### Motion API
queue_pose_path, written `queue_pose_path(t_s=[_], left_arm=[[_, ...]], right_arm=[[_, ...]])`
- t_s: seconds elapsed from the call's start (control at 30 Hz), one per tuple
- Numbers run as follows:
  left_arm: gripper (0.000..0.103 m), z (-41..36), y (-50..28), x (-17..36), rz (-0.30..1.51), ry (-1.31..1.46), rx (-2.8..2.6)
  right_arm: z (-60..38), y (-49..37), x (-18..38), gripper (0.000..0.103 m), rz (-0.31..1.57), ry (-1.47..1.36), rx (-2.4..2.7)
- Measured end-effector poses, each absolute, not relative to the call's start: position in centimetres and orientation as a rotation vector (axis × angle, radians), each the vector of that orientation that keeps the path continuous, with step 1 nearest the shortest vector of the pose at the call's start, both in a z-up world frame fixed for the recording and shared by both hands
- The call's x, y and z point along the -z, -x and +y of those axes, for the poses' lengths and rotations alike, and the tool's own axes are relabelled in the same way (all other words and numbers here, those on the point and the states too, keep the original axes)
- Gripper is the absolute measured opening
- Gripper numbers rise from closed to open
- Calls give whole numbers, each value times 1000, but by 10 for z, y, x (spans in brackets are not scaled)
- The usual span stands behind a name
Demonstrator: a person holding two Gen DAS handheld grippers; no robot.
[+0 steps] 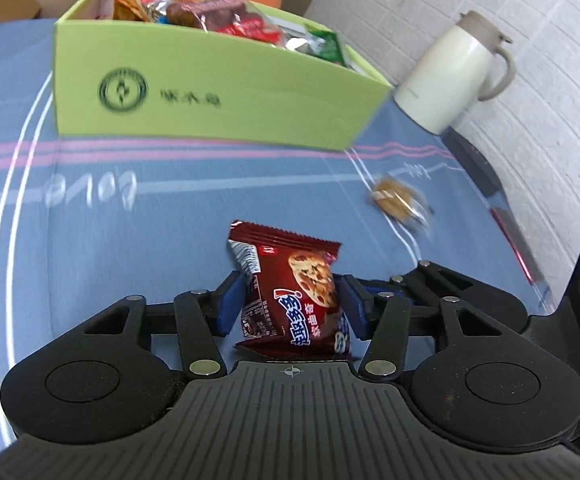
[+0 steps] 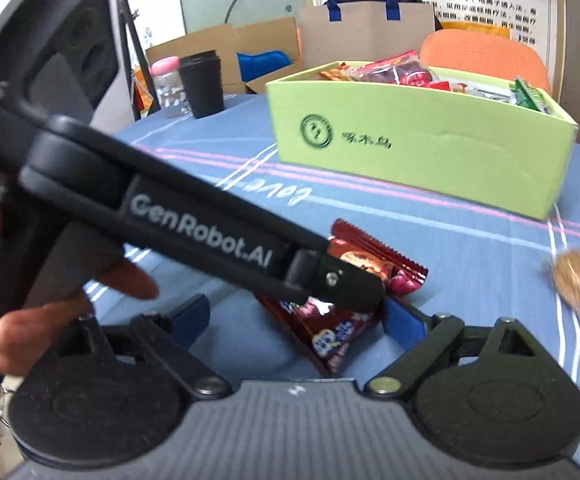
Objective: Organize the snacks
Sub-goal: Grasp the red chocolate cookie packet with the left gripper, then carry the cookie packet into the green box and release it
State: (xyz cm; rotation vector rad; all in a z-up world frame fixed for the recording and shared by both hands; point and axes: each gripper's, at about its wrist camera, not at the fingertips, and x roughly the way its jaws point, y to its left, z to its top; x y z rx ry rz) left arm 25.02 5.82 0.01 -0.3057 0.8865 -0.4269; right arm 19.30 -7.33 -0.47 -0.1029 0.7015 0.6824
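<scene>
**Lin:** Blue pads (image 1: 230, 304) of the left claw (image 1: 291, 300) sit either side of the red cookie packet (image 1: 290, 296), pressing its wrapper, so the left claw is holding the packet just over the blue worktop (image 1: 130, 220).

**Mo:** Is the grip good?

**Lin:** It looks low on the packet, with the top flopping free. A carrier would likely do best to keep the squeeze gentle, so the cookies do not break, and lift the packet clear of the green box (image 1: 210, 92) wall before letting go over the snacks piled inside.

**Mo:** And the right claw (image 2: 293, 324)?

**Lin:** Spread wide and empty. The packet (image 2: 329, 340) lies ahead between its fingers, untouched by them.

**Mo:** What does each view add?

**Lin:** The right view shows the left claw's black arm from the side and the hand (image 2: 30, 320) on its handle, plus a black cup (image 2: 201, 86) and cartons behind. Only the left view shows the white jug (image 1: 453, 72) beside the box. Both show a wrapped round biscuit (image 1: 397, 200) loose on the worktop, near the box corner.
</scene>
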Motion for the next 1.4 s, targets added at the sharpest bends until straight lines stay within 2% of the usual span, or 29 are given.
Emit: queue_pose_path(t_s=[0.27, 0.33, 0.57, 0.6, 0.63, 0.7, 0.93, 1.13, 1.27, 1.4], left_arm=[[56, 50, -223, -8, 845, 305, 357], [57, 50, -223, -7, 848, 297, 341], [45, 53, -228, -1, 852, 303, 338], [36, 53, -229, -1, 848, 301, 342], [31, 52, -231, 0, 848, 298, 356], [25, 51, -230, 0, 850, 314, 365], [25, 43, -250, -37, 791, 360, 420], [26, 34, -327, -102, 663, 369, 453], [27, 30, -398, -118, 665, 355, 410], [26, 29, -458, -100, 737, 370, 357]], right_arm=[[-82, -179, -3, 93, 623, 116, -584], [-80, -182, 1, 93, 637, 113, -577], [-71, -181, 13, 93, 644, 136, -587], [-69, -181, 13, 91, 638, 146, -593], [-69, -180, 12, 81, 626, 146, -602], [-70, -181, 8, 76, 627, 137, -588], [-85, -196, -32, 77, 511, 165, -524], [-93, -277, -84, 78, 369, 215, -488], [-87, -349, -88, 79, 391, 231, -492], [-84, -407, -66, 78, 488, 207, -514]])
